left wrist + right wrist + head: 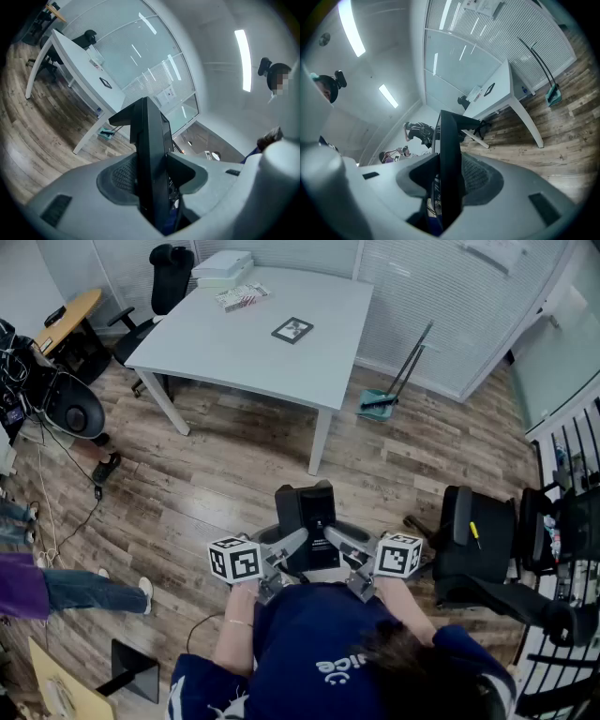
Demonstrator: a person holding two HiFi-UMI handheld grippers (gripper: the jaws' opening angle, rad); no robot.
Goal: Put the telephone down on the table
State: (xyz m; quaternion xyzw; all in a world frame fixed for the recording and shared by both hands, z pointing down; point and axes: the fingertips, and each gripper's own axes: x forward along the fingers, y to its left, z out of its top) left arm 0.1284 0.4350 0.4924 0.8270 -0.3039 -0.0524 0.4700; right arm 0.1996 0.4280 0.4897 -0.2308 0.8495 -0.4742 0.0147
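Carried over the wood floor, close to the person's body, the black telephone [307, 519] is well apart from the white tabletop [234, 343]. It looks stiff, hard-shelled and probably slick, so its opposite side edges are the best places to grip. The left claw [296, 545] and right claw [332, 540] angle inward, each clamped on one edge.

Black, boxy telephone [307, 517], held aloft, pinched on its left side by left gripper [284, 551] and on its right side by right gripper [345, 547]. Edge-on and upright between each pair of jaws. Well apart from pale rectangular table [234, 348], on slanted legs.
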